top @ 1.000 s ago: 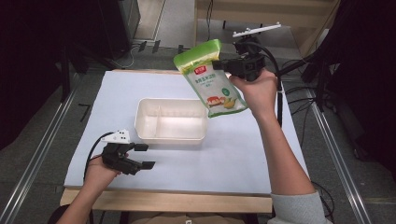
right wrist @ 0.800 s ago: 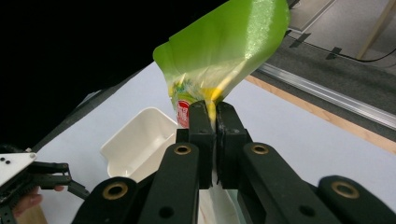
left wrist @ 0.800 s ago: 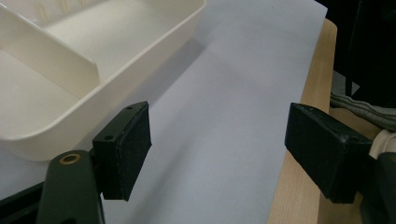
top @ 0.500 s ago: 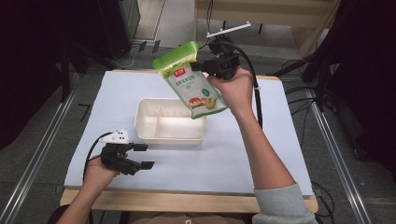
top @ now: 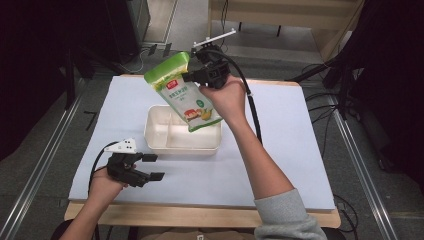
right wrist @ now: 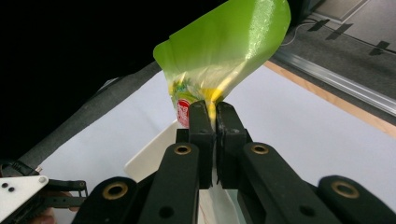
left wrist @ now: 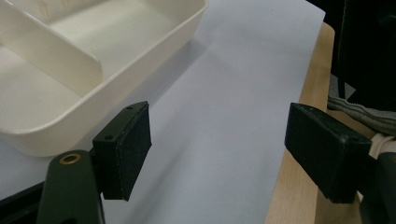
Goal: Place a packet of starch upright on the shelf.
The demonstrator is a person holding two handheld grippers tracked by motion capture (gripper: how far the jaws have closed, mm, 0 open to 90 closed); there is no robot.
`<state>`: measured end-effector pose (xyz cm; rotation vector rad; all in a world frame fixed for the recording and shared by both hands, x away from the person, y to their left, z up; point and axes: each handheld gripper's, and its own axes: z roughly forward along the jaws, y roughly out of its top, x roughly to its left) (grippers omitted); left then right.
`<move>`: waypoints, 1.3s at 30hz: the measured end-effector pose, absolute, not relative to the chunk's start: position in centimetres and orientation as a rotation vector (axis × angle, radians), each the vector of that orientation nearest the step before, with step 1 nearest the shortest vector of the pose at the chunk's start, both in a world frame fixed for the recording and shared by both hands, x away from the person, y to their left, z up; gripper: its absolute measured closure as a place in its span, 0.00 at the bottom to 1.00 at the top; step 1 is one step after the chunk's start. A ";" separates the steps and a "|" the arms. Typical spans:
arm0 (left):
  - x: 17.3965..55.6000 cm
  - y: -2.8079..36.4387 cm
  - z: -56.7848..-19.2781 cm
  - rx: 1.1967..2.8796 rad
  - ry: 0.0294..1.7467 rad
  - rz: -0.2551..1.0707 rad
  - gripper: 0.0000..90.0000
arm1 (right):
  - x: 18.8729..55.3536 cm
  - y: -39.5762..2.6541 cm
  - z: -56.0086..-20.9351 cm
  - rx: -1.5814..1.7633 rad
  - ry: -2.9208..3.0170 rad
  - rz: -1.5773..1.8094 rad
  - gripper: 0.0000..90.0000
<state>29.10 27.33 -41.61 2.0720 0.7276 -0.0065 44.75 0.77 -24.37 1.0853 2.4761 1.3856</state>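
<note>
A green snack pouch [top: 185, 92] hangs tilted in the air above a cream two-compartment container [top: 165, 142] on the white mat. My right gripper [top: 192, 75] is shut on the pouch's upper edge; in the right gripper view the jaws pinch the green film [right wrist: 224, 51] at my right gripper [right wrist: 211, 114]. The pouch's lower end dips over the container's right compartment. My left gripper [top: 154, 167] rests open on the mat in front of the container's left corner, with nothing between its pads [left wrist: 133, 140]. The container's wall [left wrist: 60, 126] is close on that view's left.
The white mat [top: 280, 150] covers a wooden table whose front edge [top: 200, 215] runs along the bottom. Cables trail from both grippers. Metal rails [top: 35, 165] flank the table on the floor. The person's right forearm [top: 260, 165] crosses the mat's middle right.
My right gripper has carried the pouch leftward and lower, from the table's right side to above the container. The left gripper has stayed put.
</note>
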 end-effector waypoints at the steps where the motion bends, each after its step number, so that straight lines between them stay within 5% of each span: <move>1: 29.1 27.3 -41.6 2.072 0.728 -0.007 0.26 | 44.7 0.8 -24.4 1.085 2.476 1.386 0.99; 18: 29.2 27.4 -41.6 2.071 0.719 -0.024 0.26 | 45.4 4.8 -30.2 1.125 2.508 1.365 0.99; 39: 29.4 27.4 -41.9 2.065 0.744 -0.038 0.26 | 45.4 -1.0 -33.7 1.221 2.447 1.422 0.99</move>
